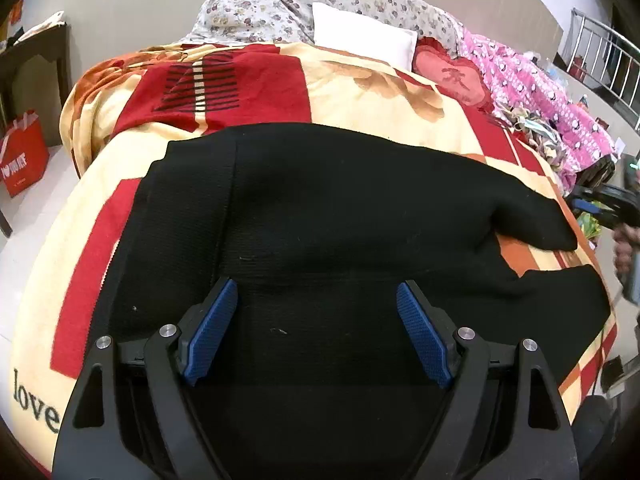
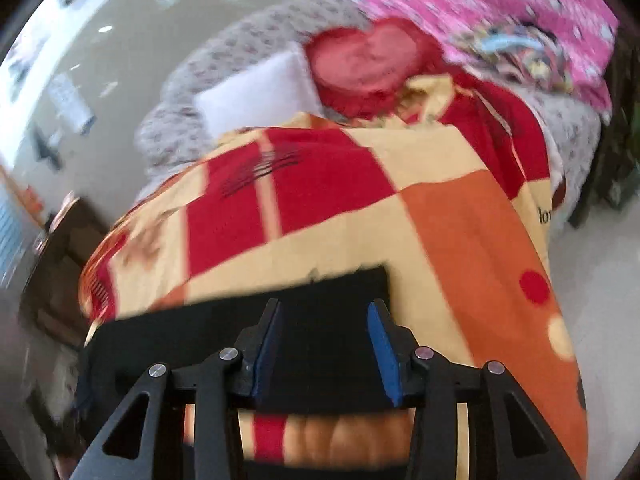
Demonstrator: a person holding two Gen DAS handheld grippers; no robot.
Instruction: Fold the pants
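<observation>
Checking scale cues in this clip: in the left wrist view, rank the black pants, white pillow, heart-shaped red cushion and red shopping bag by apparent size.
1. black pants, by far.
2. white pillow.
3. heart-shaped red cushion.
4. red shopping bag.
The last three look close, and their differing distance from the camera makes their order unsure.

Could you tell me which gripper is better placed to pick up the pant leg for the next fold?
Right, probably. The right gripper sits at the leg end of the pants, jaws open over the hem; the left gripper hovers open mid-fabric, near no edge.
</observation>
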